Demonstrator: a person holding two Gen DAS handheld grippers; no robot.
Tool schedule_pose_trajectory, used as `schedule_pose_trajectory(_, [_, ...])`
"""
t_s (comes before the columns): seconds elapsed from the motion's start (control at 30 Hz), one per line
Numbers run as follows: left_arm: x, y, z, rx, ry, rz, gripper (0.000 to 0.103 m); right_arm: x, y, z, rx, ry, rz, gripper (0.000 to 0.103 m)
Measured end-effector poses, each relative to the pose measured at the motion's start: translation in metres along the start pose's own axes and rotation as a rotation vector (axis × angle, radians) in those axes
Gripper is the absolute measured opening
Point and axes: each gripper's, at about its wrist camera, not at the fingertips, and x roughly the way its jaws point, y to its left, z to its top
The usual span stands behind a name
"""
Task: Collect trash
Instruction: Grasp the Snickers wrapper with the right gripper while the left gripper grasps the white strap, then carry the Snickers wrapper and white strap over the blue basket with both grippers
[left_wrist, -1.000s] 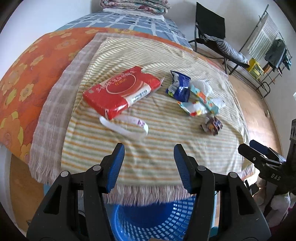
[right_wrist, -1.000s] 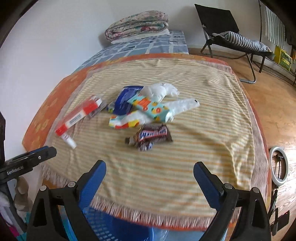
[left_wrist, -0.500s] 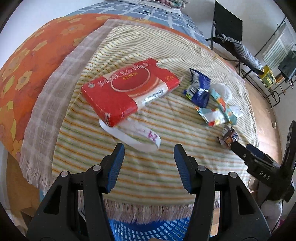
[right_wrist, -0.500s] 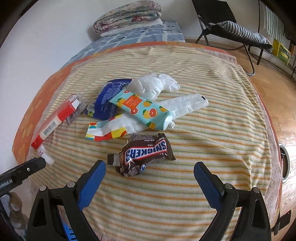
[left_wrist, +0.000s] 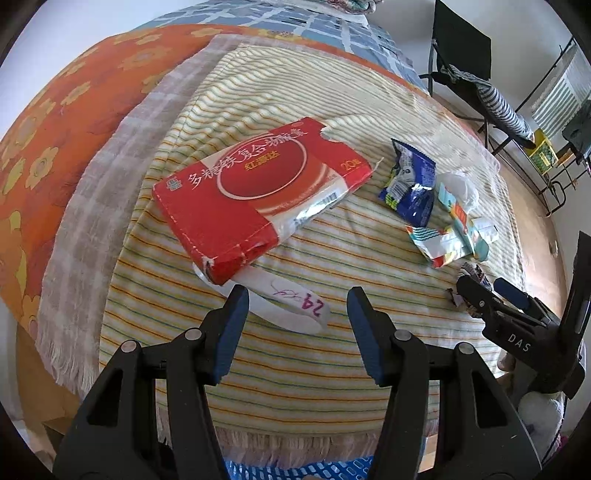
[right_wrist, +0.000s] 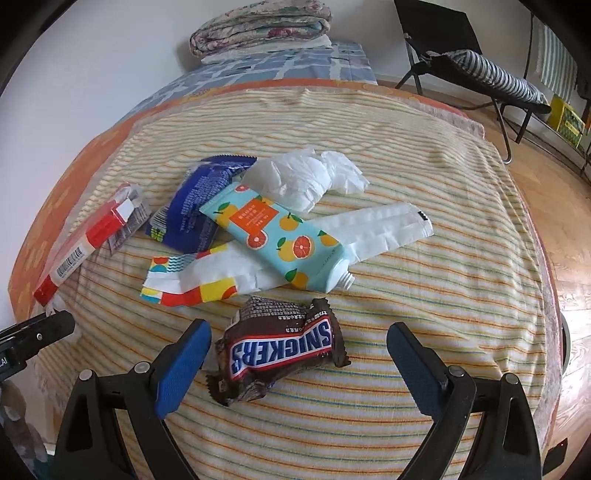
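Trash lies on a striped cloth (left_wrist: 332, 373) over a bed. In the left wrist view my left gripper (left_wrist: 297, 306) is open, just short of a white paper strip (left_wrist: 291, 306) that pokes out from under a red box (left_wrist: 255, 188). In the right wrist view my right gripper (right_wrist: 299, 349) is open wide, its jaws either side of a crumpled Snickers wrapper (right_wrist: 277, 350). Behind it lie an orange-print tube (right_wrist: 280, 240), a colourful wrapper (right_wrist: 192, 280), a blue wrapper (right_wrist: 195, 206), a white tissue (right_wrist: 303, 177) and a flat white tube (right_wrist: 380, 229).
A blue plastic basket (left_wrist: 295, 470) sits below the near edge of the bed. A folded quilt (right_wrist: 258, 26) lies at the far end. A black folding chair (right_wrist: 472, 62) with a striped cushion stands on the wooden floor at the right.
Both grippers have moved forward over the bed. The left has closed in on the paper strip and red box. The right has come up around the Snickers wrapper. Both stay open.
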Motion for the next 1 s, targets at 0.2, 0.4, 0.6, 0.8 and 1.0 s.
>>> schedule_pose_trajectory(0.2, [0.004, 0.007, 0.003, 0.002, 0.011, 0.002, 0.029, 0.004, -0.002, -0.001, 0.01, 0.016, 0.029, 0.097])
schedule_pose_trajectory(0.4, [-0.001, 0.012, -0.002, 0.016, 0.015, -0.022, 0.014, 0.003, -0.001, -0.005, -0.006, 0.019, 0.051, 0.088])
schedule_pose_trajectory(0.6, [-0.012, 0.02, -0.009, 0.017, 0.01, -0.046, 0.008, -0.002, -0.001, -0.006, -0.015, 0.014, 0.062, 0.071])
schedule_pose_trajectory(0.8, [-0.02, 0.02, -0.017, 0.05, 0.005, -0.053, 0.008, -0.005, -0.005, -0.008, -0.008, 0.007, 0.068, 0.053])
schedule_pose_trajectory(1.0, [-0.026, 0.018, -0.023, 0.067, 0.009, -0.073, 0.007, -0.009, -0.004, -0.011, -0.008, 0.002, 0.088, 0.042])
